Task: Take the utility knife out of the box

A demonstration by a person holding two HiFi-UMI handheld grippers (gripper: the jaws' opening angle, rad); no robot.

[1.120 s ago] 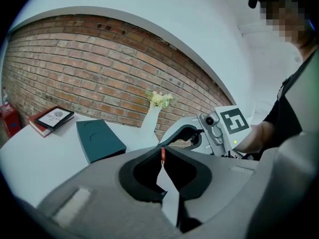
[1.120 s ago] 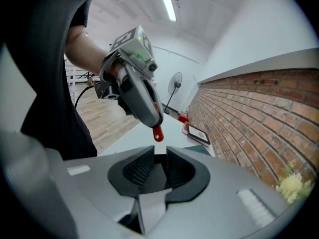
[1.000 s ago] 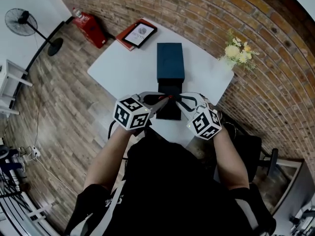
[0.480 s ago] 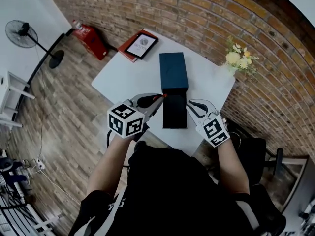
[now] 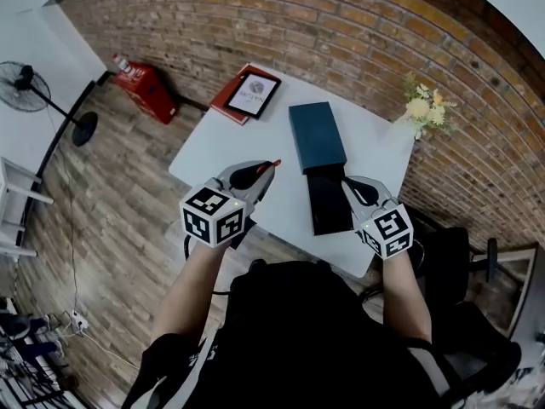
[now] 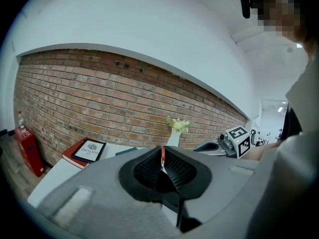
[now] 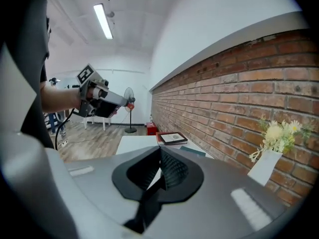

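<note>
A dark teal box lid point(image 5: 317, 136) lies on the white table point(image 5: 221, 135), with the black box tray point(image 5: 326, 204) sticking out of its near end. My left gripper point(image 5: 266, 170) hovers left of the box, shut on the thin red utility knife point(image 5: 274, 163). In the left gripper view the knife point(image 6: 162, 155) shows as a red and white sliver pinched between the pads of my left gripper point(image 6: 162, 159). My right gripper point(image 5: 349, 183) hangs over the tray's right edge. Its jaws have just been closing and stand shut, with nothing between them in the right gripper view point(image 7: 159, 156).
A red book with a tablet on it point(image 5: 249, 94) lies at the table's far left corner. A vase of flowers point(image 5: 426, 109) stands at the far right by the brick wall. On the floor are a red object point(image 5: 140, 82) and a fan point(image 5: 34, 92).
My left gripper has pulled away from the box to the left, carrying the red knife. My right gripper has drawn back to the right of the tray and its jaws have shut.
</note>
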